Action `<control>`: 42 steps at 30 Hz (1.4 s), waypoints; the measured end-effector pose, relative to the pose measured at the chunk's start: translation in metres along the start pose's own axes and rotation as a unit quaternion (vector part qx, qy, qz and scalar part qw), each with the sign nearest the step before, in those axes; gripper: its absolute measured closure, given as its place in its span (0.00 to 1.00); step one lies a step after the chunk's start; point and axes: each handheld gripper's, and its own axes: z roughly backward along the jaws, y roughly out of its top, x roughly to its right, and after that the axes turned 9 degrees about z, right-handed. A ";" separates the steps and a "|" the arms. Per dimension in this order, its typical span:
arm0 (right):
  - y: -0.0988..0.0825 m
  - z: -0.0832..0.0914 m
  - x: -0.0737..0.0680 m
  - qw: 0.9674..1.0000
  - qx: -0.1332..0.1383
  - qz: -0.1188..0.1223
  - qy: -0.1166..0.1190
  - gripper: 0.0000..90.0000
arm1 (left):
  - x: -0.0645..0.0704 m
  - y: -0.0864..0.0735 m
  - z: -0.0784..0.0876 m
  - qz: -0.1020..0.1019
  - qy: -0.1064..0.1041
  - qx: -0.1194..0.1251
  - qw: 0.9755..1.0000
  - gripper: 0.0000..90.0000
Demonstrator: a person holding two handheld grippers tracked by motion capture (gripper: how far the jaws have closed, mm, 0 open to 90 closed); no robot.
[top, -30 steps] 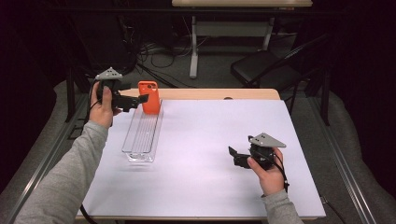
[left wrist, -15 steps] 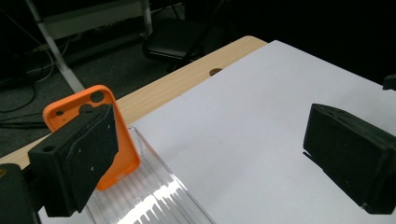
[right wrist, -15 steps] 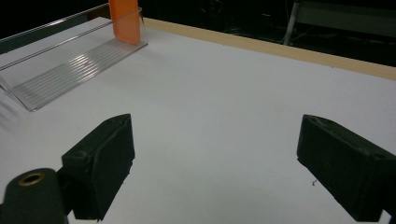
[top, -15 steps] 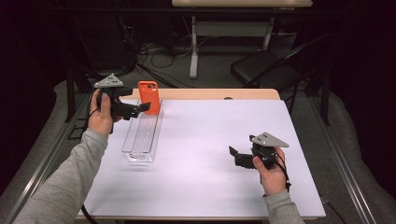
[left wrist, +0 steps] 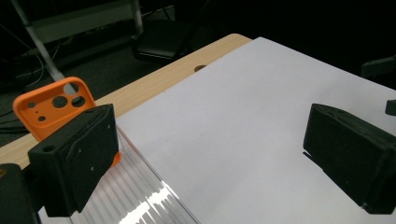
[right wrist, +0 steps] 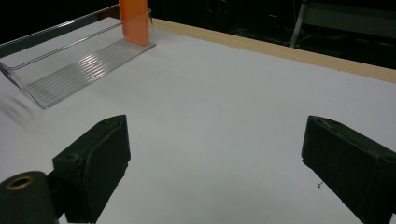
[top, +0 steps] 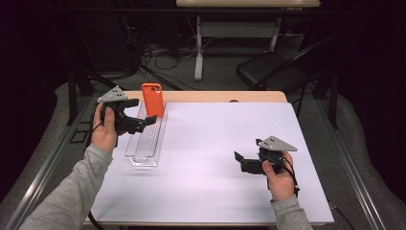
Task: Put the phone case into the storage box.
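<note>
1 orange phone case (top: 152,99) stands propped in clear tray (top: 143,143); your left gripper (top: 152,120) released, right gripper (top: 238,157) empty, jaws just opening; step: placement apparently done; next: retreat without tipping it.

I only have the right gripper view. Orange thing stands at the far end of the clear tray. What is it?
Observer: A phone case; the left gripper view shows its camera cutouts.
Operator: Is the left gripper holding it?
Observer: No. In the high view the left gripper sits open just beside the case, over the clear tray, nothing between its jaws.
Operator: Where is my own gripper relative to the tray?
Observer: High view puts the right gripper well off to the tray's right, low over the white mat, open; its jaws have just been opening, with nothing between them.
</note>
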 end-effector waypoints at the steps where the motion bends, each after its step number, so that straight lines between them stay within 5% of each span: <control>1: 0.000 0.000 0.000 1.000 0.002 0.001 -0.001 0.08 | 0.002 -0.002 0.001 -0.002 -0.002 0.001 1.000 0.04; 26: 0.008 0.020 -0.012 0.999 -0.004 0.028 0.022 0.00 | 0.029 -0.055 0.019 -0.014 -0.022 0.014 1.000 0.04; 42: -0.008 0.032 -0.010 1.000 -0.010 0.024 0.009 0.00 | 0.026 -0.098 0.030 0.024 -0.019 0.031 0.999 0.03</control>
